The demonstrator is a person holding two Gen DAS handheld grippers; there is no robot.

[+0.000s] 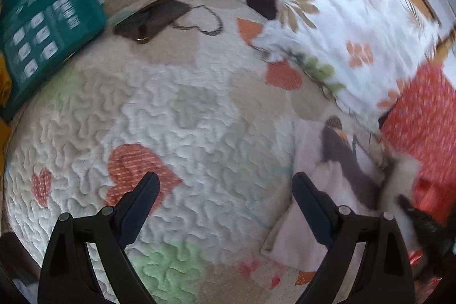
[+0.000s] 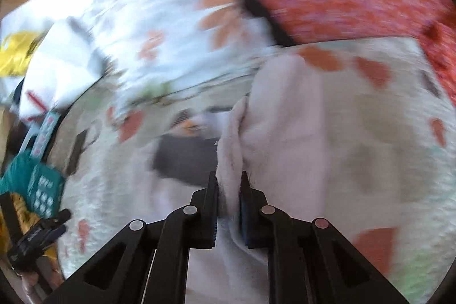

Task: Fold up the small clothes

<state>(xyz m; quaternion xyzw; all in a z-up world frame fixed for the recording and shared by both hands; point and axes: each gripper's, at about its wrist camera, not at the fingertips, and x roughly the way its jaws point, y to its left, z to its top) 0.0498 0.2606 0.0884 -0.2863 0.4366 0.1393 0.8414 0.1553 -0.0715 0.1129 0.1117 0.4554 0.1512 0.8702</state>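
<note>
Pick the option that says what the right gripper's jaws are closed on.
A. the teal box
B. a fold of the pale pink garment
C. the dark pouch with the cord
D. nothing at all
B: in the right wrist view the right gripper has both pads pressed against a bunched fold of the pale pink garment.
</note>
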